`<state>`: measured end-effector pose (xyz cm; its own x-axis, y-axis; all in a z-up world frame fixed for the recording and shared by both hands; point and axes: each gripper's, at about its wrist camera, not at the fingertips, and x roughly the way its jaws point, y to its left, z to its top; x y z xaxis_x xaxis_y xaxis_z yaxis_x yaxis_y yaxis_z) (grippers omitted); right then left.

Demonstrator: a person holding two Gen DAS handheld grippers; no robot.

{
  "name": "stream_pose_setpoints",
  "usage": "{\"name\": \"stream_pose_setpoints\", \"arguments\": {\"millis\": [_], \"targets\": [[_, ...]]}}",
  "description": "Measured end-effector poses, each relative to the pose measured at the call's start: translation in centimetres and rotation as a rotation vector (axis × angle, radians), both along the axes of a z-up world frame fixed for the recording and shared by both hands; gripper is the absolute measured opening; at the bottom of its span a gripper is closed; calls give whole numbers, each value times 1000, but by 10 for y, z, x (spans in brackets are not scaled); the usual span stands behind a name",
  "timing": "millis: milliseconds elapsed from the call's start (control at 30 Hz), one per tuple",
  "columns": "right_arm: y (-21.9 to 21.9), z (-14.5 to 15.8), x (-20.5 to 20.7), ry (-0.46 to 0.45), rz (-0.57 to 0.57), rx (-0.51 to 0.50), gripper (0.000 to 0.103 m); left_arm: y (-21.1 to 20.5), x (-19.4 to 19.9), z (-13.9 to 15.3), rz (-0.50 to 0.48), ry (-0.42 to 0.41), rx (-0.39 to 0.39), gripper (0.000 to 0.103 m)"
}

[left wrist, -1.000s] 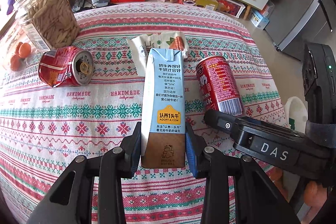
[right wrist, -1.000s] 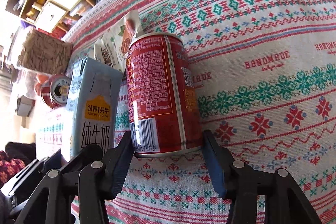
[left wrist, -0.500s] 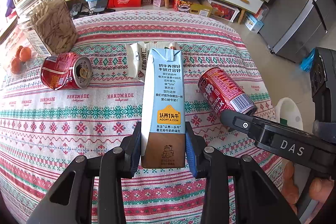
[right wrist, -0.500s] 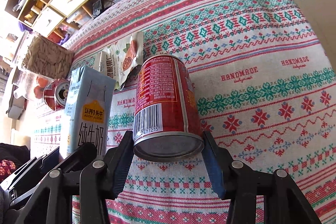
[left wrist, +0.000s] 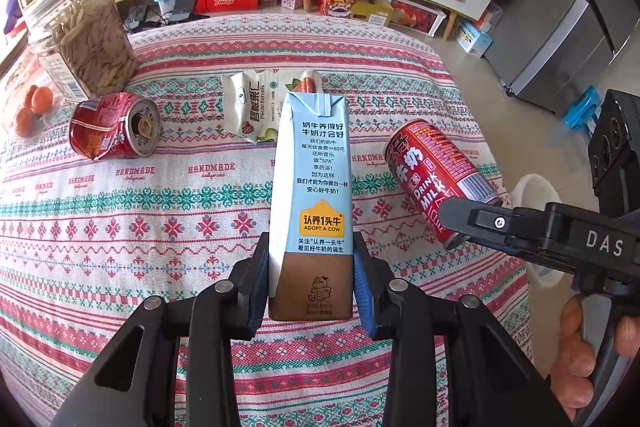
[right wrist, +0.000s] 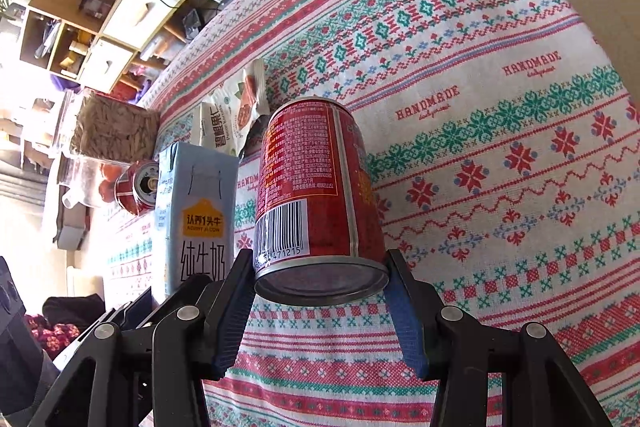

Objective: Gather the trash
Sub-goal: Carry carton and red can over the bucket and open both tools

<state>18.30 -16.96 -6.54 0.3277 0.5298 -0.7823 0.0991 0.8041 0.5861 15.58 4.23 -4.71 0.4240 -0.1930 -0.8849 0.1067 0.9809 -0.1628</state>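
On the patterned woven tablecloth, a crushed red can lay left of a white snack packet; a clear plastic jar stood behind the can.

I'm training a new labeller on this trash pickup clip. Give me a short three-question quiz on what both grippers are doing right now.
1. True or false: the left gripper is shut on the milk carton.
2. What does the right gripper hold? A) snack wrapper B) red milk can C) jar
3. Fill in: the crushed can lies on its ____ on the tablecloth.

Key
1. True
2. B, the red milk can
3. side
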Motion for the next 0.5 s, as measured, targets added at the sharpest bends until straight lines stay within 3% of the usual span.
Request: {"name": "stream_pose_setpoints", "arguments": {"millis": [500], "targets": [[-58,29,-35,-49,-85,73,55,-32,-25,17,-67,-28,-34,38]]}}
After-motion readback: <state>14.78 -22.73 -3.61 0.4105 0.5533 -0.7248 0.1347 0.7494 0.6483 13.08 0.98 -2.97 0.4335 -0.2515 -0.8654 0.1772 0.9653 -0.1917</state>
